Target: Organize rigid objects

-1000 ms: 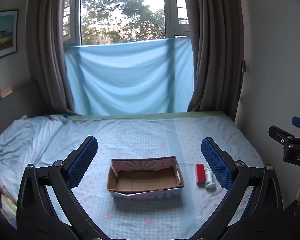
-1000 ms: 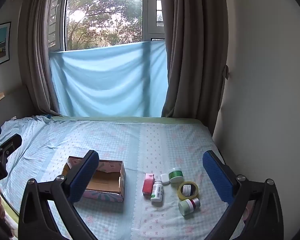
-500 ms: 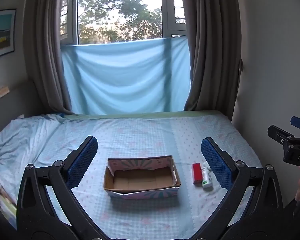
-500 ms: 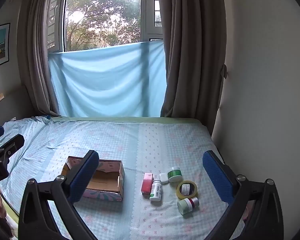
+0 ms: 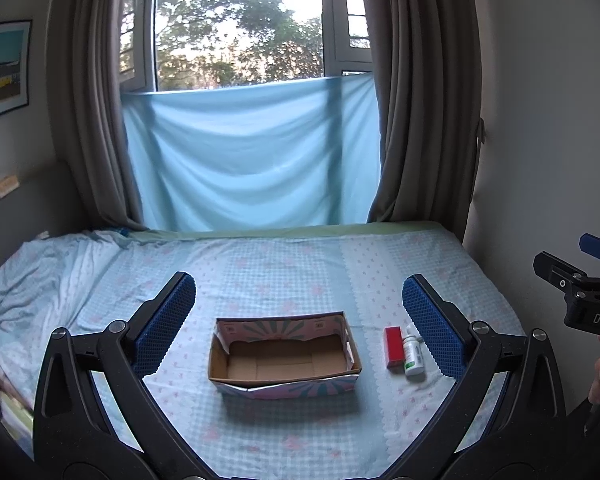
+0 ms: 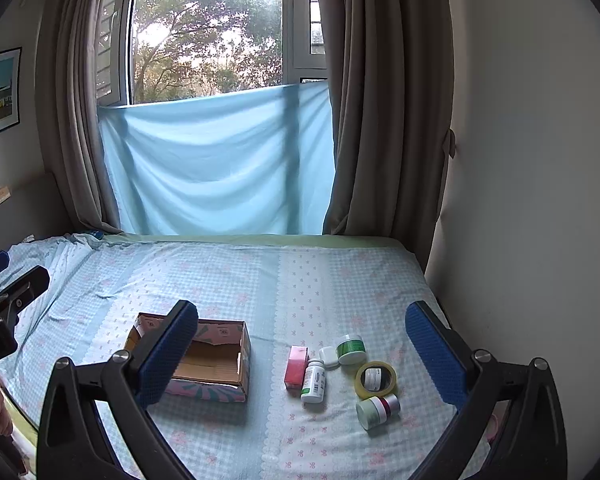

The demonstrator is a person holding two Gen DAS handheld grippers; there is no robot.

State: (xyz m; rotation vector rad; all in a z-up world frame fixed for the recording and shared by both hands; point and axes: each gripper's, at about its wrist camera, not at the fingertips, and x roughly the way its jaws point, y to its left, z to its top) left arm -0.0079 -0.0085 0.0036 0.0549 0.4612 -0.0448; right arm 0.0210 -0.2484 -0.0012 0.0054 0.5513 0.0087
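Observation:
An empty open cardboard box (image 5: 284, 354) (image 6: 204, 364) sits on the bed. Right of it lie a red box (image 5: 393, 346) (image 6: 296, 366), a white bottle (image 5: 413, 358) (image 6: 314, 378), a small white case (image 6: 329, 356), a green-lidded jar (image 6: 352, 348), a yellow tape roll (image 6: 376, 379) with a small jar inside, and a jar on its side (image 6: 378, 410). My left gripper (image 5: 298, 316) is open and empty above the box. My right gripper (image 6: 302, 350) is open and empty above the items.
The bed (image 5: 284, 264) has a blue checked sheet, rumpled at the left. A wall (image 6: 520, 200) borders its right side. Curtains and a blue cloth (image 5: 252, 152) over the window stand at the far end. The right gripper's body shows in the left wrist view (image 5: 580, 300).
Both views have drifted slightly back and up, so the box and items sit a little lower and smaller. Both grippers stay open. Nothing on the bed has moved.

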